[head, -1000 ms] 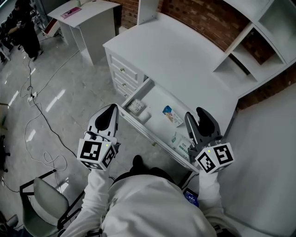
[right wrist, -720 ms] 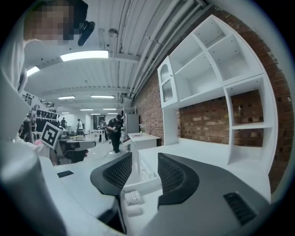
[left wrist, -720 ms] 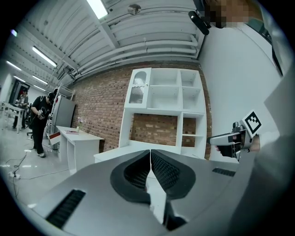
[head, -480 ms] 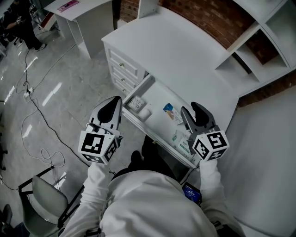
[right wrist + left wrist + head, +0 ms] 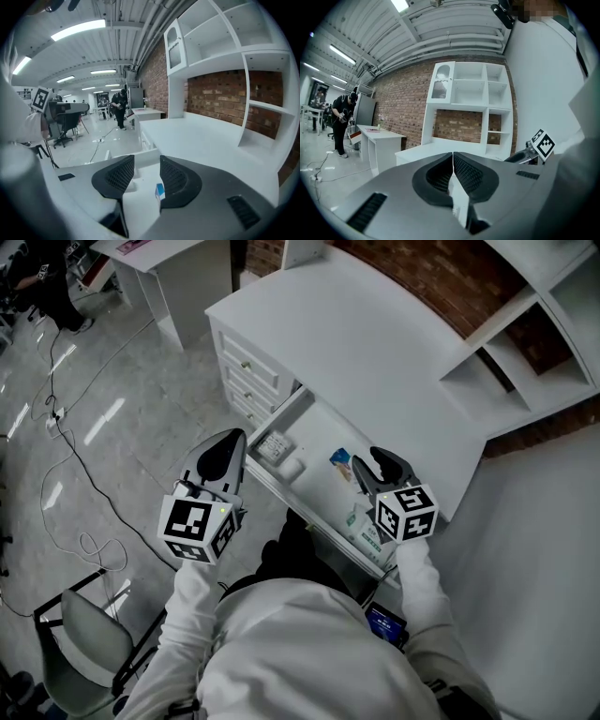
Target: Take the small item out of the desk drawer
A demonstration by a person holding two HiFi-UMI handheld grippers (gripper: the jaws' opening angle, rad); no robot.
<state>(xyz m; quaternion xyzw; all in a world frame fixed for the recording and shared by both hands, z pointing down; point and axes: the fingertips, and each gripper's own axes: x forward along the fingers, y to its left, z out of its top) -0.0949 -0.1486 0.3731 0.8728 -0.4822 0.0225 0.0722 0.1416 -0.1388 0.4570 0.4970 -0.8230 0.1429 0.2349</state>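
Note:
The white desk's drawer (image 5: 313, 448) stands pulled out. Inside lie a small white box (image 5: 273, 446) at its left end, a small blue-and-white item (image 5: 341, 463) in the middle and a green-and-white packet (image 5: 365, 525) on the right. My right gripper (image 5: 372, 463) hovers open over the drawer, just right of the blue-and-white item. That item (image 5: 160, 190) shows between the jaws of the right gripper (image 5: 147, 161), low and near the right one, untouched. My left gripper (image 5: 225, 452) is shut and empty in front of the drawer's left end. In its own view the left gripper (image 5: 453, 154) has its jaws pressed together.
The desk top (image 5: 375, 352) lies beyond the drawer, with small closed drawers (image 5: 249, 382) on its left side and white shelving (image 5: 525, 329) at the back right. Cables (image 5: 66, 460) run over the floor, a chair (image 5: 86, 645) stands at lower left, another white table (image 5: 183, 263) further off.
My right gripper has moved left and forward over the drawer, closer to the blue-and-white item. The left gripper has barely shifted and stays shut.

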